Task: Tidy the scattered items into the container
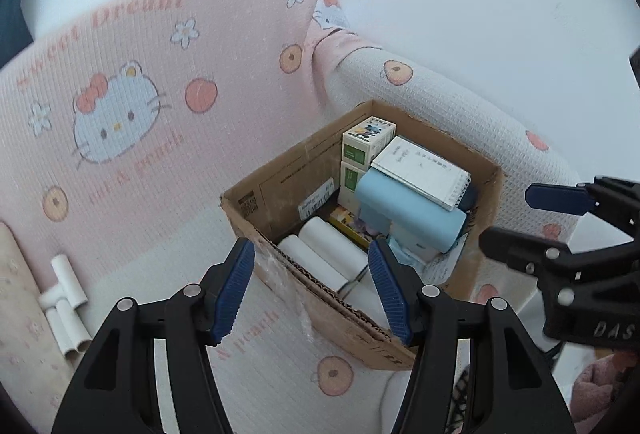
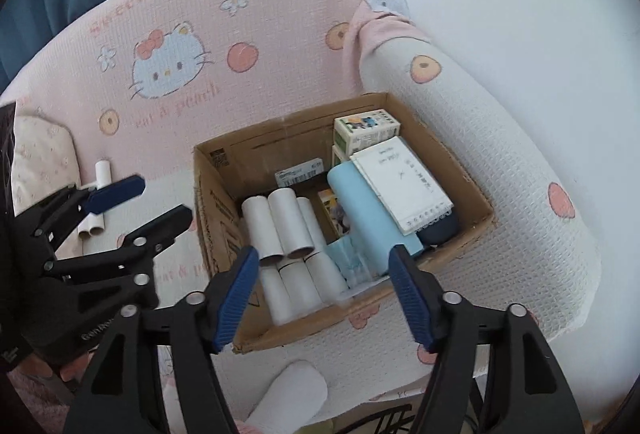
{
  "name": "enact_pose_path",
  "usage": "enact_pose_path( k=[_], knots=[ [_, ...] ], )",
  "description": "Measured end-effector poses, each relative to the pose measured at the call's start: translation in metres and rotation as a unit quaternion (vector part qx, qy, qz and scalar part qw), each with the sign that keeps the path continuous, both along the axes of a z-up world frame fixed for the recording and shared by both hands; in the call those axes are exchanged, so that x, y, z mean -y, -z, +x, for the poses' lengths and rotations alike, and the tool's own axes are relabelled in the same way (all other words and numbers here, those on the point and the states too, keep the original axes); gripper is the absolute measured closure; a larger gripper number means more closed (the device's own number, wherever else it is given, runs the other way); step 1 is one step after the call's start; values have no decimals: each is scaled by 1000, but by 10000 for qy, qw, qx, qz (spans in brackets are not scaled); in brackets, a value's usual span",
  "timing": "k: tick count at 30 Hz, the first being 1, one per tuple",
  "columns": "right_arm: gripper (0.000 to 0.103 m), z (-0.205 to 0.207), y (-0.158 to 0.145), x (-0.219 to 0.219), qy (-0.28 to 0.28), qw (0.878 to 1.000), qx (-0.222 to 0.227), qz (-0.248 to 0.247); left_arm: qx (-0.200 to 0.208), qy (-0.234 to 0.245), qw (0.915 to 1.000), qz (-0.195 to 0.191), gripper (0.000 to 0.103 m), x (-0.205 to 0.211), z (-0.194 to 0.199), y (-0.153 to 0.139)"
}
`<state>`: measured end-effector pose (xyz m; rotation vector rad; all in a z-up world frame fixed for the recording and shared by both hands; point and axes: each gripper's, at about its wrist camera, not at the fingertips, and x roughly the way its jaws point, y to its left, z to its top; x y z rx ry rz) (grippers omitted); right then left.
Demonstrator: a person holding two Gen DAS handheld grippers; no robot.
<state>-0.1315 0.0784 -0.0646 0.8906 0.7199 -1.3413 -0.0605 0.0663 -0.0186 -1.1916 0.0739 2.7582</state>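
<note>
An open cardboard box [image 1: 276,189] [image 2: 208,201] stands on a pink cartoon-cat chair seat. It holds several white paper rolls [image 2: 284,222] [image 1: 320,254], a light blue pouch [image 1: 404,209] [image 2: 360,209], a spiral notepad [image 2: 404,181] [image 1: 424,169], small green-white cartons [image 1: 360,145] [image 2: 364,129] and a dark blue item [image 2: 438,226]. A white pipe tee with loose tubes [image 1: 66,294] [image 2: 96,205] lies on the seat left of the box. My left gripper [image 1: 312,290] is open and empty above the box's near edge. My right gripper [image 2: 324,294] is open and empty above the box's near side.
The chair's padded arm [image 2: 480,121] [image 1: 440,93] borders the box on the right and the backrest [image 1: 120,93] rises behind. A floral cushion [image 2: 36,153] lies at the seat's left. A white rolled item [image 2: 288,394] lies below the seat front. A white wall is behind.
</note>
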Motion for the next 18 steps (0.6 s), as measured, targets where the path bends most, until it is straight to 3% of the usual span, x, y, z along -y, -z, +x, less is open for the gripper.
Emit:
enact_pose_path(
  k=[3,7,18],
  knots=[
    [36,3,6,-1,-44,9999,-47,99,46,15,9999,-128,40,-3,0,1],
    [36,0,11,-2,45,9998,-78,194,96,54,9999,8,39,-4,0,0],
    [36,3,6,-5,79,9997,-227,108,215,143,9993,-254,39,-16,3,6]
  ],
)
